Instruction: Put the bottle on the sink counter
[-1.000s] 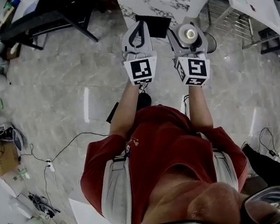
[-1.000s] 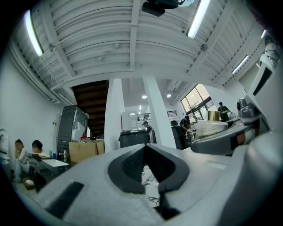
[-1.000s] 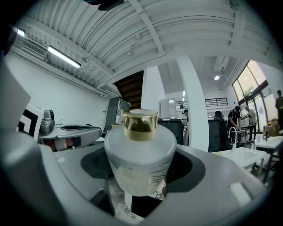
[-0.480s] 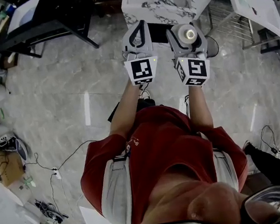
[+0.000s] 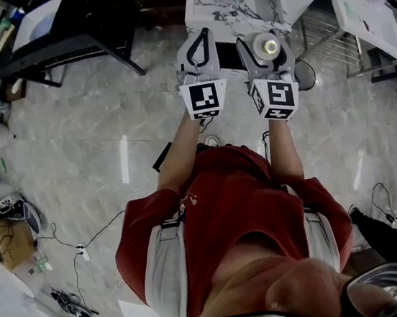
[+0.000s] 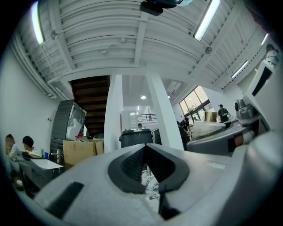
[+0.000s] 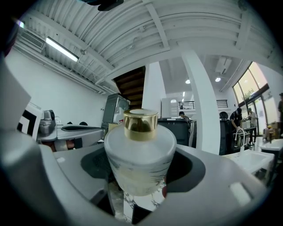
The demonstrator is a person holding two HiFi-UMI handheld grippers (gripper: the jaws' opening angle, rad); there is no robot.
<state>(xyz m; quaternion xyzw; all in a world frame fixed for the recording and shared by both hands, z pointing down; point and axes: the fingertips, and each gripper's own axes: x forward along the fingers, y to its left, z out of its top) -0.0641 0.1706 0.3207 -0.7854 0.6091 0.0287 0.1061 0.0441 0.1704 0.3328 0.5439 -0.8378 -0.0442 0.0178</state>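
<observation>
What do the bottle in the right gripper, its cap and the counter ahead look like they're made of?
Bottle: probably frosted glass. The wall is matte, translucent white, with a pale yellowish liquid showing through.
Cap: shiny gold, likely metal or metallised plastic, as it catches reflections.
Counter: white with dark veining, so marble or a marble-effect surface. The finish is hard to judge from here.

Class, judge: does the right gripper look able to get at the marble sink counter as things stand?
Probably yes: the counter lies just ahead of the right gripper, which holds the bottle, with nothing between them.
</observation>
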